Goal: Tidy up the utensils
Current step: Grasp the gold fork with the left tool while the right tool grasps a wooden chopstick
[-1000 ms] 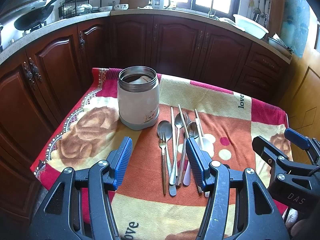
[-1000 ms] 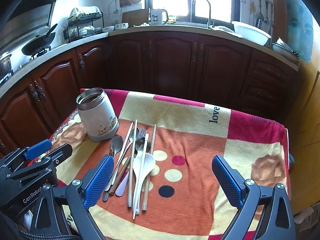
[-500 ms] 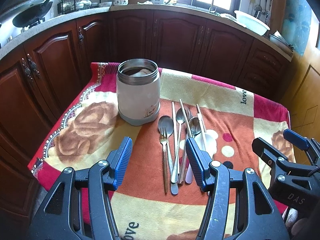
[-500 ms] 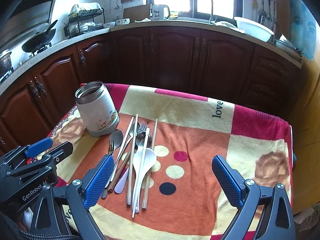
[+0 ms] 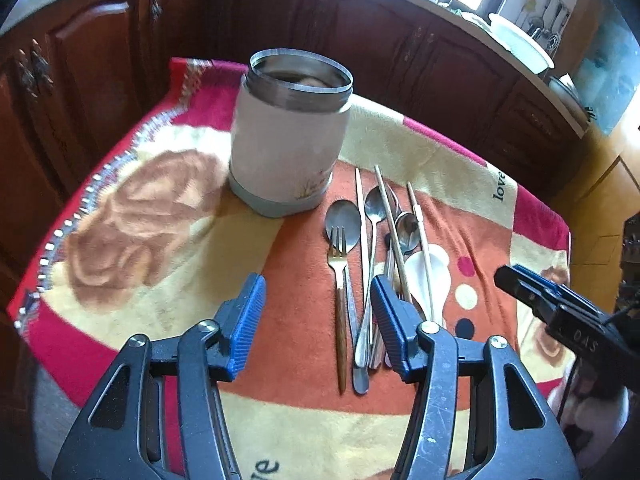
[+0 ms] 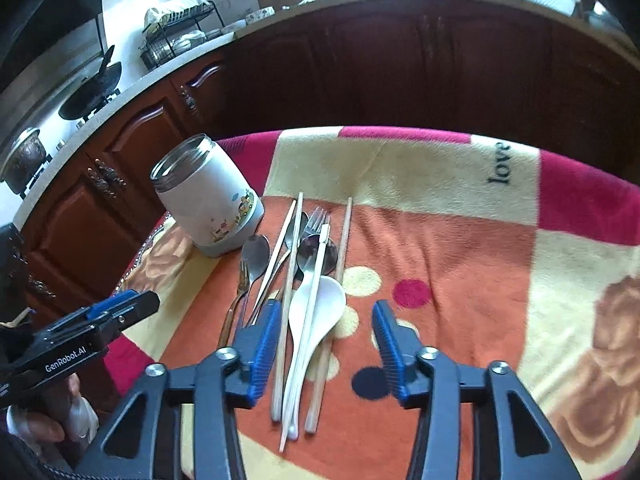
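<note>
- Utensils [image 6: 298, 280], among them a white ceramic spoon [image 6: 316, 320], are lying bunched on the blanket [image 6: 460, 264], beside the steel-rimmed jar [image 6: 204, 196].
- Right gripper [image 6: 324, 354] is tilting downward above the handles, jaws closing, gripping nothing.
- Left gripper [image 5: 318, 320] is angling downward, jaws closing on nothing.

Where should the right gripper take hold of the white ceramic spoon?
Probably the handle, the near end of the white spoon, coming from above with the pads across its width. The bowl is wide and chopsticks lie over it. The right gripper, its jaws closing, already hangs over it, touching nothing.
</note>
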The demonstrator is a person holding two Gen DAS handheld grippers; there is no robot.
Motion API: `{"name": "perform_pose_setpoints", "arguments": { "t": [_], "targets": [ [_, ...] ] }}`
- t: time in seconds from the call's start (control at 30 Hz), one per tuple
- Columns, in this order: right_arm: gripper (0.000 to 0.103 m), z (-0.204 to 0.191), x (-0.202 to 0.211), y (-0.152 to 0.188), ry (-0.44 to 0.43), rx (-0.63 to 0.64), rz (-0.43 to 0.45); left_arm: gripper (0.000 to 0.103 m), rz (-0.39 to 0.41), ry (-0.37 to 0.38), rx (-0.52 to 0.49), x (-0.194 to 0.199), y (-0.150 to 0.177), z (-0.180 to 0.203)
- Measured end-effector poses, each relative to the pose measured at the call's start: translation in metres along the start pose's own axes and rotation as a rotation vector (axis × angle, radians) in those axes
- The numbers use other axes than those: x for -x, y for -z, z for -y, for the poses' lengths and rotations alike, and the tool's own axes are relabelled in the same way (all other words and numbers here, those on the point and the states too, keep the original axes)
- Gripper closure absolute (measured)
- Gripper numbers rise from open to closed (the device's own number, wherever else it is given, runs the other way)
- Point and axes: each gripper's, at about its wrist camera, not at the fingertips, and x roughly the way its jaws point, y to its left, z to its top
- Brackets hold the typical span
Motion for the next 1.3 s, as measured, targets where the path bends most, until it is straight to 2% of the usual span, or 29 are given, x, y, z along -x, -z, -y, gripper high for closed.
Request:
{"name": "perform_pose_setpoints", "arguments": {
  "t": [0.03, 0.17, 0.47, 0.6, 0.73, 0.9, 0.97, 1.03, 1.17, 1.3],
  "targets": [
    [0.06, 0.001, -0.003, -0.001, -0.019, -0.016, -0.02, 0.06, -0.019, 0.014, 0.005, -0.007, -0.002, -0.001],
    [0.062, 0.007, -0.019, -0.009, -0.076, -0.032, -0.077, 0.064, -0.065, 0.038, -0.015, -0.032, -0.008, 0.002],
    [0.062, 0.021, -0.064, -0.021, -0.128, -0.021, -0.172, 0.067, -0.107, 0.091, -0.046, -0.073, -0.026, 0.005],
    [0.062, 0.016, -0.076, -0.029, -0.145, 0.002, -0.179, 0.072, -0.129, 0.106, -0.057, -0.085, -0.03, 0.007],
    [0.062, 0.011, -0.087, -0.035, -0.148, 0.009, -0.182, 0.085, -0.15, 0.114, -0.066, -0.094, -0.031, 0.009],
    [0.063, 0.007, -0.097, -0.039, -0.16, 0.031, -0.203, 0.093, -0.155, 0.121, -0.058, -0.101, -0.036, 0.01],
    [0.071, 0.007, -0.1, -0.04, -0.163, 0.039, -0.208, 0.096, -0.157, 0.121, -0.053, -0.102, -0.037, 0.009],
    [0.073, 0.005, -0.104, -0.04, -0.164, 0.041, -0.213, 0.098, -0.161, 0.117, -0.052, -0.103, -0.037, 0.007],
    [0.092, 0.004, -0.107, -0.036, -0.156, 0.051, -0.211, 0.1, -0.167, 0.107, -0.064, -0.101, -0.033, 0.006],
    [0.094, 0.007, -0.099, -0.034, -0.161, 0.061, -0.186, 0.1, -0.155, 0.097, -0.061, -0.095, -0.032, 0.002]
  ]
}}
